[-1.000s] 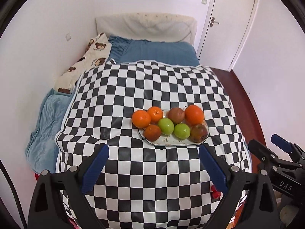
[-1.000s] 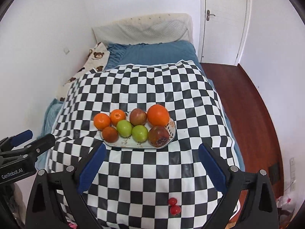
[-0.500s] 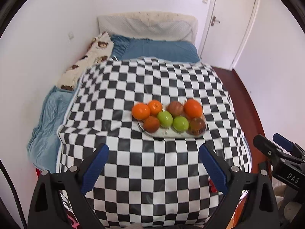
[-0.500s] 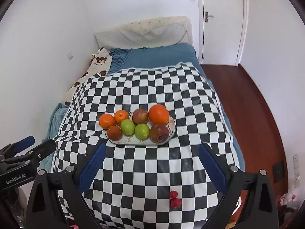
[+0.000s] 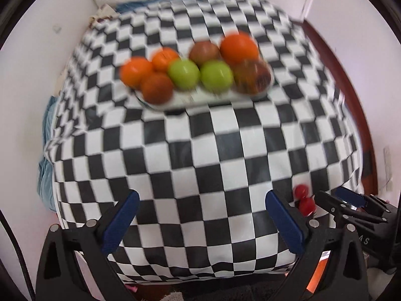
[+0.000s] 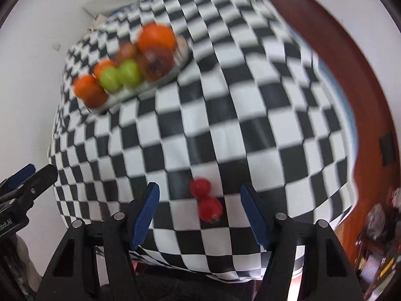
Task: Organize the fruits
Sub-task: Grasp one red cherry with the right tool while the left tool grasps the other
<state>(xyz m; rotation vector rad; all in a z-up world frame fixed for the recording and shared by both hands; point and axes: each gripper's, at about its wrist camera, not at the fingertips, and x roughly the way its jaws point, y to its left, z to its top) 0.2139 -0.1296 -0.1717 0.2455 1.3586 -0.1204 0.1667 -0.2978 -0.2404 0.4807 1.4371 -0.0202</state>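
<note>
Where the checkered cloth [image 5: 225, 150] covers the raised surface, one shallow oval plate [image 5: 190, 99] sits toward its far side, pale and glossy with a faint pattern on the rim.

Contents of plate, blurred in both views: two green apples [image 5: 184, 74] side by side at the middle front; a large orange [image 5: 239, 46] at the far right; two smaller oranges [image 5: 136, 71] at the left end; a reddish-brown round fruit [image 5: 156, 87] at the left front; a dull red apple [image 5: 204, 51] behind the green pair; a dark, mottled brown-red fruit [image 5: 252, 76] at the right front. All pieces are packed close and touching their neighbours.

Loose items: two small red tomatoes [image 6: 205, 198], round and shiny, lying touching one another on the cloth near its front edge, well apart from the plate.

Cloth: black and white squares, smooth sheen, draped over rounded edges.

Left gripper [image 5: 200, 215]: black frame, blue pads, jaws opening and spread wide over bare cloth, nothing between them.

Right gripper [image 6: 199, 209]: same build, jaws closing, with the two tomatoes between the pads; the pads stand clear of them on either side, so nothing is gripped.

Surroundings: blue bedding [image 5: 45, 175] showing past the cloth at the left; white wall [image 5: 37, 62]; red-brown wooden floor [image 6: 351, 62] at the right; blurred clutter [image 6: 376, 238] at the lower right of the right wrist view.
</note>
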